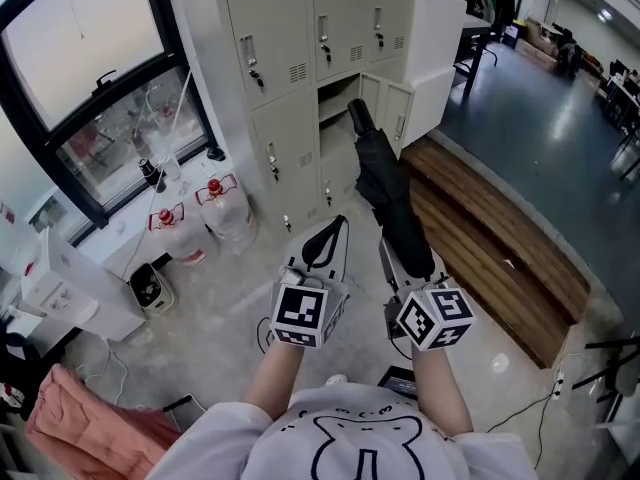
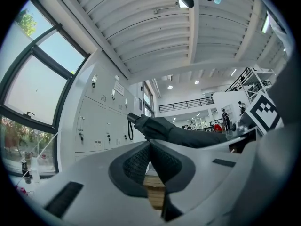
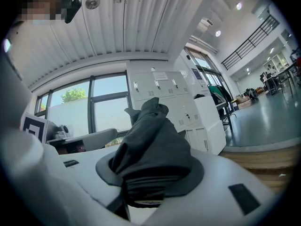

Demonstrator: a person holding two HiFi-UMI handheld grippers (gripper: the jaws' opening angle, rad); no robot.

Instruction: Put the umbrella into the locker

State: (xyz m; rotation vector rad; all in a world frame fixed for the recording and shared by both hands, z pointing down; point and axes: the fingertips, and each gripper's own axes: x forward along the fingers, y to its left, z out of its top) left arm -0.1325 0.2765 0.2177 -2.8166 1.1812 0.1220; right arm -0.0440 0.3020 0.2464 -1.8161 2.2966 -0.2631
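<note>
Facing tall pale-grey metal lockers [image 1: 280,78]: grips folded black fabric umbrella [image 1: 385,183] in clenched right tongs [image 3: 150,173], handle-end just short of their open compartment [image 1: 337,96]; holds left tongs [image 2: 150,159] pressed together, empty. Best fed level and straight, clear of door edges.

Counts: one black umbrella [image 1: 388,193]; two claws, namely left claw [image 1: 335,230] and right claw [image 1: 405,253]; two red-capped water jugs [image 1: 180,238] [image 1: 228,213]; one open locker compartment [image 1: 338,98]; one pink cloth [image 1: 75,418].

Cloth, metal, wood
Matt black cloth umbrella [image 1: 393,193] in the right gripper's [image 1: 408,260] smooth plastic jaws; ahead, smooth painted lockers [image 1: 290,68], probably steel; rightward, a slatted wooden platform [image 1: 495,243].
</note>
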